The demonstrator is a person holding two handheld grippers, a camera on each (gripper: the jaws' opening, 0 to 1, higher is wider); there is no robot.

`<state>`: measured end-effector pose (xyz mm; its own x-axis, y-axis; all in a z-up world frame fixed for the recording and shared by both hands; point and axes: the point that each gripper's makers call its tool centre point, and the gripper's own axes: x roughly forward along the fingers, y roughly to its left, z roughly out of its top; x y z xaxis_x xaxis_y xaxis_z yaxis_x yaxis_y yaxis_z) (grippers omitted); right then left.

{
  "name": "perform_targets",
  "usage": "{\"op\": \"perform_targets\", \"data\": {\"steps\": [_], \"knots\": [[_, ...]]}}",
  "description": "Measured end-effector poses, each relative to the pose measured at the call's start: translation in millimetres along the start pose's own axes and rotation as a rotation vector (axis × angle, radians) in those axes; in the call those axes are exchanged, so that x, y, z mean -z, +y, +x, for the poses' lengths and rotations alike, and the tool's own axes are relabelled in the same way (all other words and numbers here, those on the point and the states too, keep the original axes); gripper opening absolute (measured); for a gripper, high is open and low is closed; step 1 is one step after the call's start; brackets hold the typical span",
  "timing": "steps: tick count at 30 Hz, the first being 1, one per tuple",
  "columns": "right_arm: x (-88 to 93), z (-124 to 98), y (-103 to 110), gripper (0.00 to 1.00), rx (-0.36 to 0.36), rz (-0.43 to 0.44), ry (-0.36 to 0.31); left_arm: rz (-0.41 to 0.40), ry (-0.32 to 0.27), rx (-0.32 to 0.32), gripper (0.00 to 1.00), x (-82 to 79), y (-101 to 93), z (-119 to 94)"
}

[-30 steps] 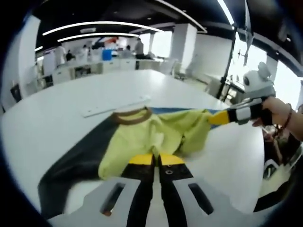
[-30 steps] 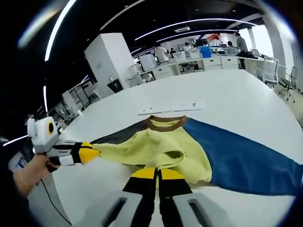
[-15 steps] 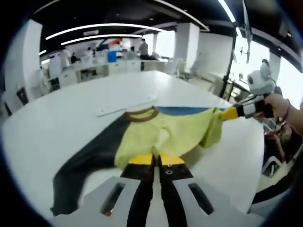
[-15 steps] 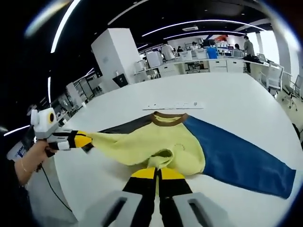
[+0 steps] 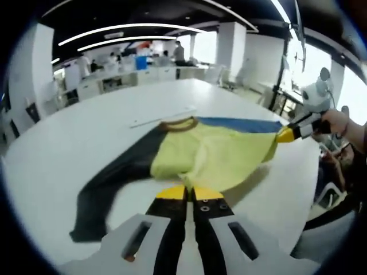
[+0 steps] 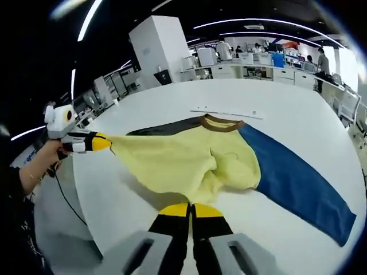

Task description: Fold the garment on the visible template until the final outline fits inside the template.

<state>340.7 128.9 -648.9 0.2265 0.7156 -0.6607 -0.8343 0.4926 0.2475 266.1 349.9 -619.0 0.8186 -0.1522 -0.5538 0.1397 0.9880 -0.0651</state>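
A yellow sweatshirt point(image 5: 215, 152) with a brown collar point(image 5: 177, 122), one dark sleeve point(image 5: 109, 183) and one blue sleeve point(image 5: 238, 123) lies spread on a large white bench point(image 5: 86, 132). In the left gripper view the left gripper point(image 5: 190, 193) has its yellow-tipped jaws pressed together on the near hem of the yellow body, the fabric rising straight from the tips. At the right of that view the right gripper point(image 5: 285, 135) comes in, held by a hand point(image 5: 338, 123), its yellow tip pinching a stretched corner of the hem, which is pulled out taut and lifted off the bench.

In the right gripper view the right gripper point(image 6: 192, 209) has its jaws closed on the hem's edge. At the left of that view the left gripper point(image 6: 98, 142) grips the other hem corner, and a hand point(image 6: 49, 154) holds it. The blue sleeve point(image 6: 298, 183) runs out to the right across the bench point(image 6: 172, 103), the dark sleeve point(image 6: 163, 127) shows beyond the yellow body point(image 6: 183, 157), and the collar point(image 6: 221, 122) lies at the far side. A long pale strip point(image 6: 226, 112) lies flat just beyond the collar. Desks and people stand far behind.
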Motion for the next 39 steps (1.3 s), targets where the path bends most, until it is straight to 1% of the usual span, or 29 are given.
{"op": "perform_targets", "data": {"steps": [5,6,9,10,11,16,18,20,21,24,31,33,34,36,37,39], "knots": [[17.2,9,13,0.0,-0.034,-0.012,0.029,-0.008,0.011,-0.007,0.0,9.3,0.0,-6],[22.4,12,18,0.0,-0.049,-0.016,0.046,-0.009,0.016,-0.009,0.0,11.6,-0.1,-7],[30.1,19,24,0.0,-0.054,-0.045,0.06,-0.017,0.019,-0.022,0.0,14.9,1.0,-10],[35.8,23,25,0.0,-0.05,-0.065,0.079,-0.022,0.017,-0.024,0.0,15.3,1.0,-11],[38.6,25,25,0.0,-0.047,-0.067,0.087,-0.023,0.018,-0.023,0.0,15.4,1.0,-11],[51.0,34,28,0.0,-0.049,-0.081,0.11,-0.036,0.023,-0.024,0.0,19.6,2.3,-14],[57.8,37,24,0.0,-0.027,-0.126,0.131,-0.046,0.025,-0.026,0.0,21.8,2.1,-15],[62.8,38,22,0.0,-0.014,-0.152,0.142,-0.05,0.029,-0.025,0.0,24.1,1.5,-16],[65.1,40,22,0.0,-0.011,-0.156,0.139,-0.052,0.032,-0.024,0.0,25.4,1.3,-16],[70.8,41,20,0.0,-0.014,-0.132,0.145,-0.051,0.035,-0.024,0.0,27.5,0.9,-16],[73.5,41,20,0.0,-0.009,-0.088,0.137,-0.056,0.038,-0.03,0.0,29.6,2.2,-18],[74.9,40,19,0.0,-0.005,-0.07,0.144,-0.055,0.041,-0.031,0.0,30.2,2.0,-18],[73.6,38,18,0.03,0.006,-0.051,0.138,-0.052,0.041,-0.031,0.0,30.1,1.0,-18],[67.8,32,18,0.14,0.005,-0.035,0.113,-0.047,0.04,-0.035,0.0,29.8,1.0,-19],[65.1,29,19,0.18,0.004,-0.023,0.102,-0.048,0.04,-0.036,0.0,29.8,1.2,-20],[59.4,21,15,0.2,0.013,0.013,0.081,-0.053,0.039,-0.039,0.0,29.9,1.8,-20]]}}
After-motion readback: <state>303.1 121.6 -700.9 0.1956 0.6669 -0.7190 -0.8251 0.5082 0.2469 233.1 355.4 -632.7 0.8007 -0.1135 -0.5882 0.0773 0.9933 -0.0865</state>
